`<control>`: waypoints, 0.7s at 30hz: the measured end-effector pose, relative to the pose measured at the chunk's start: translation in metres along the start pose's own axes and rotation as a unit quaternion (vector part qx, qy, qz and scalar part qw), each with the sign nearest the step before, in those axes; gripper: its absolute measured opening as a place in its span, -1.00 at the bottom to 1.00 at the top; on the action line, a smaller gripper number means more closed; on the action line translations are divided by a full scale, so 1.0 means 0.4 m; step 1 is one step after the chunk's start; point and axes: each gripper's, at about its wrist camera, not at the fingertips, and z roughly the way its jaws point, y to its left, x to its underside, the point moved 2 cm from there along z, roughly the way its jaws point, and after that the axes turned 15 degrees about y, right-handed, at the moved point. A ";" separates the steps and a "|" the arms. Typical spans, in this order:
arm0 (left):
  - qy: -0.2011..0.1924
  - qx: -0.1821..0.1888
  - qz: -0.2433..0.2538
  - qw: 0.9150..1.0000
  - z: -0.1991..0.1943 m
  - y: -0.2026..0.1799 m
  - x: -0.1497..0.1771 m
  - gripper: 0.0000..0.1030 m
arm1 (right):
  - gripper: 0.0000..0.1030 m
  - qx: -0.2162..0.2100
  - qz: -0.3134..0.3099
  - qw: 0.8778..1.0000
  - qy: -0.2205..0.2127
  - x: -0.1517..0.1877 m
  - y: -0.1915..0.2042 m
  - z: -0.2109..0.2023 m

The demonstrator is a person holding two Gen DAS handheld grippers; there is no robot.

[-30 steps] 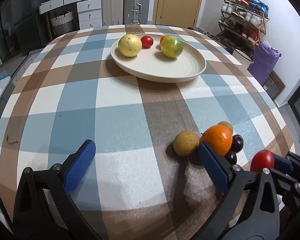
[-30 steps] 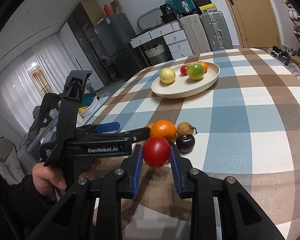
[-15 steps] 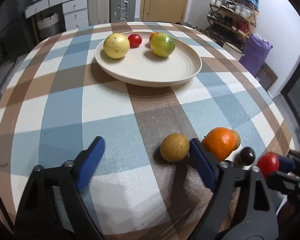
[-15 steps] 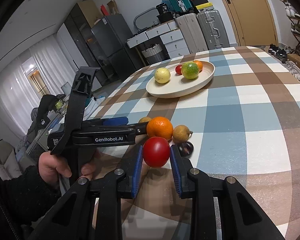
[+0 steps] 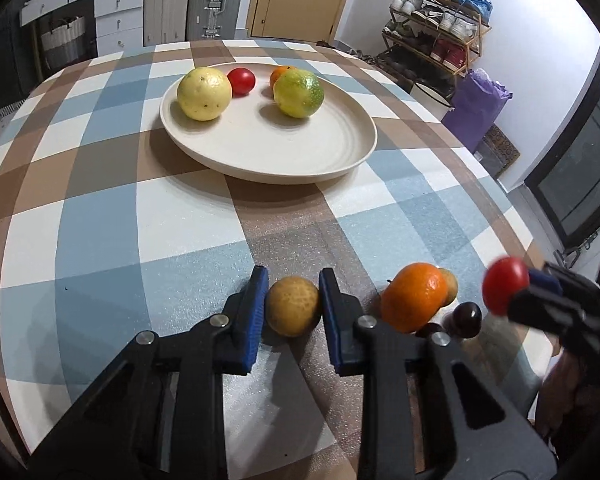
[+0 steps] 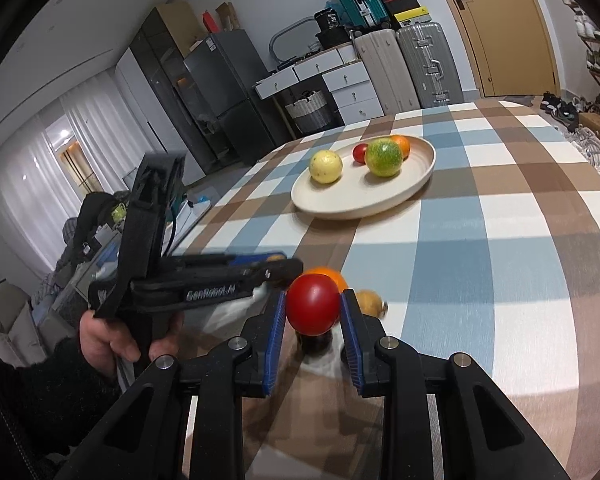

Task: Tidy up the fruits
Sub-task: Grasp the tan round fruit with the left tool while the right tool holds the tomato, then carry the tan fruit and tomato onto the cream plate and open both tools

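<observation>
A brownish-yellow round fruit point(image 5: 293, 306) lies on the checked tablecloth. My left gripper point(image 5: 293, 286) is closing on it, and both blue pads press its sides. Just to its right sit an orange point(image 5: 414, 296), a small tan fruit point(image 5: 450, 286) and dark small fruits point(image 5: 466, 318). My right gripper point(image 6: 313, 309) is shut on a red tomato point(image 6: 313, 304) and holds it above that cluster. Farther back, a cream plate point(image 5: 340, 168) holds a yellow fruit point(image 5: 204, 94), a green-yellow citrus point(image 5: 299, 93), a red tomato point(image 5: 241, 80) and a small orange point(image 5: 280, 74).
The table's right edge point(image 5: 512, 216) curves close to the fruit cluster. A person's hand point(image 6: 112, 336) grips the left tool at the near left. Suitcases point(image 6: 412, 64), drawers and a shoe rack point(image 5: 440, 12) stand beyond the table.
The left gripper's jaws went from wide open to shut around the brownish-yellow fruit as it shifted towards it. The right gripper kept hold of the red tomato, almost still.
</observation>
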 end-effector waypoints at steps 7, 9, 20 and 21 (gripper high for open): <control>-0.003 0.010 0.003 1.000 -0.037 0.005 -0.042 -0.55 | -0.46 -0.040 0.016 0.999 -0.017 -0.096 -0.028 -0.022; -0.003 0.018 0.001 1.000 -0.047 0.007 -0.060 -0.55 | -0.46 -0.044 0.012 0.999 -0.018 -0.132 -0.032 -0.026; -0.033 0.005 0.001 0.999 -0.096 0.023 -0.234 -0.55 | -0.46 -0.035 0.015 0.999 0.003 -0.282 -0.074 0.003; -0.035 0.005 0.002 0.999 -0.096 0.023 -0.252 -0.55 | -0.46 -0.034 0.015 0.999 0.006 -0.295 -0.079 0.011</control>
